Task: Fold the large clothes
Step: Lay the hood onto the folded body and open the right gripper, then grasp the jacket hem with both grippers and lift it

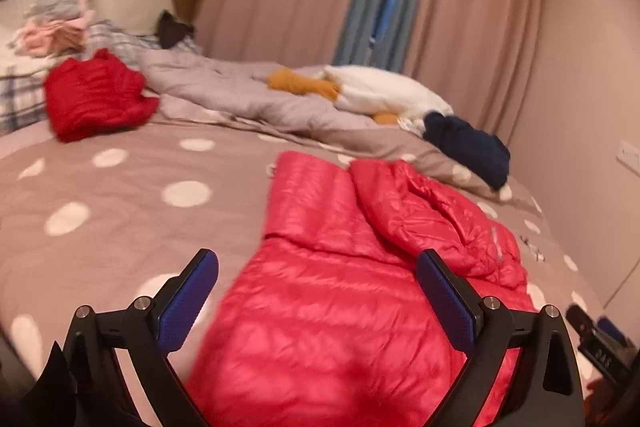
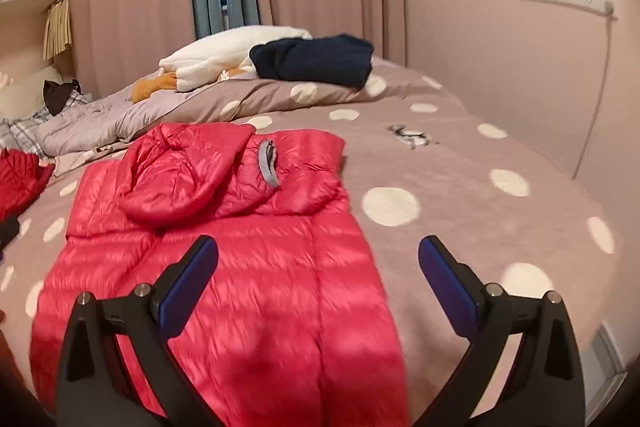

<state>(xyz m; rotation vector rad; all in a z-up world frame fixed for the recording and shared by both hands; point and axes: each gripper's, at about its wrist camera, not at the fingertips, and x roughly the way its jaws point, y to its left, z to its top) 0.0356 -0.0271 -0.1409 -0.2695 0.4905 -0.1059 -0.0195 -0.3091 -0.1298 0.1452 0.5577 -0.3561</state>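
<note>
A shiny red puffer jacket [image 1: 344,291] lies spread flat on the bed, its hood folded over its upper part; it also shows in the right wrist view [image 2: 240,267], where a grey neck loop [image 2: 267,163] is visible. My left gripper [image 1: 318,263] is open and empty, hovering above the jacket's near left part. My right gripper [image 2: 318,251] is open and empty, above the jacket's near right edge. Part of the right gripper shows at the left wrist view's lower right [image 1: 596,335].
The bed has a taupe polka-dot cover [image 1: 120,211]. A folded red garment [image 1: 96,95] lies at the far left, a crumpled grey quilt [image 1: 248,95], a white plush [image 2: 228,55] and a navy garment [image 2: 316,61] at the back. A wall [image 2: 520,87] with a power strip is right.
</note>
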